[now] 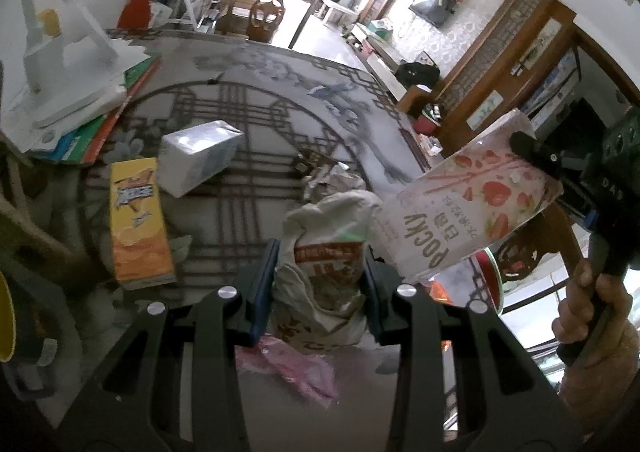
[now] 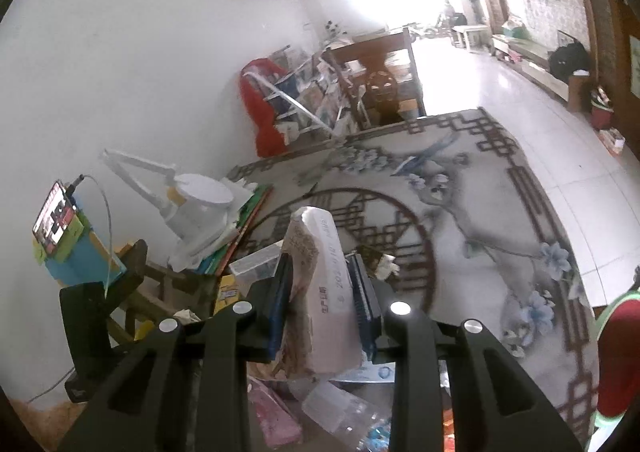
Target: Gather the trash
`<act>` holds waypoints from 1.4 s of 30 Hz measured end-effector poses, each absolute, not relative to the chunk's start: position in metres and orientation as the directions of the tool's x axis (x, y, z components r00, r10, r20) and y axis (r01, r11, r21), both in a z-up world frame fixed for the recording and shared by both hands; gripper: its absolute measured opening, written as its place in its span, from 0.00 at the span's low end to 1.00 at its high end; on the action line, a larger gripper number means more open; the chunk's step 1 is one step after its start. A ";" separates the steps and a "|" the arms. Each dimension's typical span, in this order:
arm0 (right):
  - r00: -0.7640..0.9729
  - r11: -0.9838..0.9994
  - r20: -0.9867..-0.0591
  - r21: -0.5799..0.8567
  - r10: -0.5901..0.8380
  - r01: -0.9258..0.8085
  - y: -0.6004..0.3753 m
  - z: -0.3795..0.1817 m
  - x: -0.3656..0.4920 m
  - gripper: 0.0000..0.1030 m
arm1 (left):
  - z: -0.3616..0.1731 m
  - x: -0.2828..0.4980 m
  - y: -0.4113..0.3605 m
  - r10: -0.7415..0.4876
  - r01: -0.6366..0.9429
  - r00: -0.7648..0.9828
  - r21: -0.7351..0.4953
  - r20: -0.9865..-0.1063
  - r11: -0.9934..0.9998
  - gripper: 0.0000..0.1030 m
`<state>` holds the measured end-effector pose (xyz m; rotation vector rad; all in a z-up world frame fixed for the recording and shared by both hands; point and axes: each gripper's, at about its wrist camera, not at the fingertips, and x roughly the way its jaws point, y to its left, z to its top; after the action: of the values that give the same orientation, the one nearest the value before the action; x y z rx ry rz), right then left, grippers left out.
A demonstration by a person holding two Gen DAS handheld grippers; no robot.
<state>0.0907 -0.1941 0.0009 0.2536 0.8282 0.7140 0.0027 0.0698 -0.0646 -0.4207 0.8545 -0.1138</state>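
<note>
— Two pieces of trash are gripped at once. Start at the far left: what lies on the table (image 1: 280,84)?

— A yellow drink carton (image 1: 140,224) stands just beside a white box (image 1: 200,162), both well to the left of the left gripper (image 1: 320,284) and apart from its fingers. Behind them is a stack of books and a white lamp (image 1: 52,64).

— And in the middle?

— The left gripper is clamped on a crumpled paper bag (image 1: 328,252). The bag sits squarely between the two fingers, its puffed top rising beyond the fingertips and its lower end bulging back toward the camera. A pink wrapper (image 1: 292,368) lies on the table below it.

— Further right?

— The Pocky box (image 1: 472,204), pink with strawberries, hangs in the air just right of the bag, pinched near its far end by the right gripper (image 1: 536,156); the person's right hand (image 1: 592,316) holds the handle.

— What does the right wrist view show?

— The right gripper (image 2: 324,292) is closed on the Pocky box (image 2: 320,292), which stands upright between both pads, narrow edge toward the camera, top past the fingertips. Below it is a clear plastic bottle (image 2: 344,412).
</note>
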 end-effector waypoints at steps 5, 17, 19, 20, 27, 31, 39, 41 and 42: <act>0.474 0.734 -0.560 0.509 0.679 -0.450 -0.228 0.003 0.089 0.27 | -0.064 0.007 0.050 -0.265 -0.058 0.648 -0.393 -0.714 0.918 0.35; 0.487 0.725 -0.537 0.515 0.689 -0.457 -0.292 0.014 0.097 0.22 | -0.059 0.023 -0.017 -0.276 -0.039 0.635 -0.387 -0.721 0.921 0.35; 0.495 0.744 -0.556 0.495 0.668 -0.449 -0.304 0.010 0.100 0.22 | -0.059 0.027 -0.030 -0.277 -0.038 0.636 -0.388 -0.720 0.921 0.35; 0.493 0.748 -0.563 0.491 0.663 -0.447 -0.309 0.007 0.102 0.22 | -0.059 0.030 -0.038 -0.280 -0.036 0.636 -0.390 -0.719 0.920 0.35; 0.440 0.756 -0.615 0.530 0.654 -0.384 -0.346 -0.033 0.118 0.22 | -0.063 0.048 -0.077 -0.289 -0.030 0.622 -0.390 -0.728 0.920 0.35; 0.469 0.772 -0.613 0.514 0.636 -0.375 -0.371 -0.032 0.122 0.22 | -0.062 0.054 -0.096 -0.286 -0.022 0.615 -0.379 -0.735 0.925 0.35; 0.531 0.818 -0.628 0.499 0.569 -0.286 -0.434 -0.042 0.129 0.22 | -0.053 0.083 -0.159 -0.355 0.094 0.594 -0.376 -0.722 0.922 0.35; 0.545 0.831 -0.637 0.496 0.546 -0.252 -0.453 -0.047 0.129 0.22 | -0.054 0.092 -0.181 -0.383 0.138 0.576 -0.376 -0.722 0.916 0.35; 0.554 0.839 -0.642 0.492 0.530 -0.233 -0.463 -0.049 0.128 0.22 | -0.055 0.097 -0.196 -0.402 0.167 0.562 -0.376 -0.723 0.911 0.35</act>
<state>0.1276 -0.4634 -0.0489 0.3738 0.8756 0.4633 0.0971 -0.1956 -0.0552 -0.2791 0.9165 -0.3401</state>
